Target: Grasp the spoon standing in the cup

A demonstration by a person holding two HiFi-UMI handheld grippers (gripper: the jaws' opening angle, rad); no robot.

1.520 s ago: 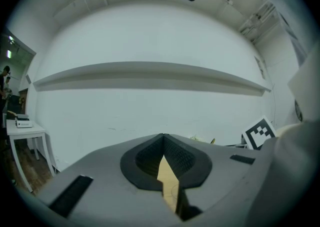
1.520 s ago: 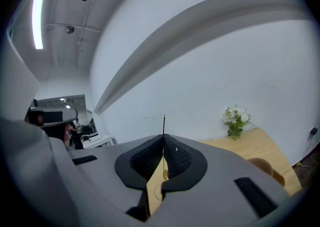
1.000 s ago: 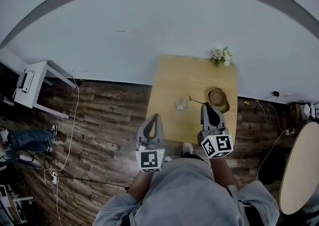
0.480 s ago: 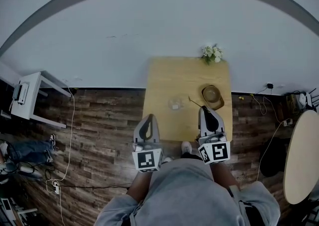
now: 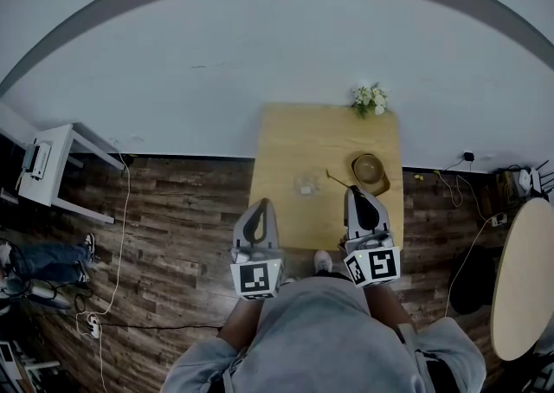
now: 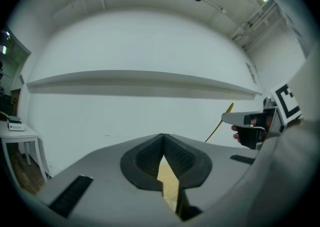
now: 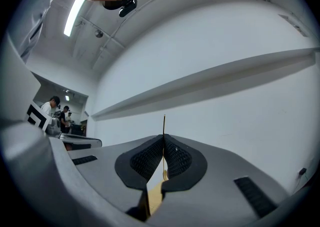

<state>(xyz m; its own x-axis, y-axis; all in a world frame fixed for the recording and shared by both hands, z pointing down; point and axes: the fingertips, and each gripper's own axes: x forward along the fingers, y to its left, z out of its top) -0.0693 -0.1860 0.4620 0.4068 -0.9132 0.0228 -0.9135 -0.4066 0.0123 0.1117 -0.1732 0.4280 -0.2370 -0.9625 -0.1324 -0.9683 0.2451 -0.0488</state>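
**spoon held in the right gripper, apparently out of the cup**

over the last second the head view shows the gap between the cup (image 5: 305, 183) and the spoon (image 7: 163, 125) widen a little, then hold, while both grippers barely shift. the right gripper (image 7: 163, 141) has its jaws closed on the thin gold spoon. the grasp looks made, and the spoon seems to have left the cup, though so fine a line is hard to trace. the cup stands mid-table (image 5: 290, 132), just ahead and left of that gripper. the spoon's long axis runs from the jaws toward the cup, slanting upward, with its free end pointing up and away from the person. the left gripper (image 6: 163, 138) hangs by the table's near edge, jaws together on nothing.
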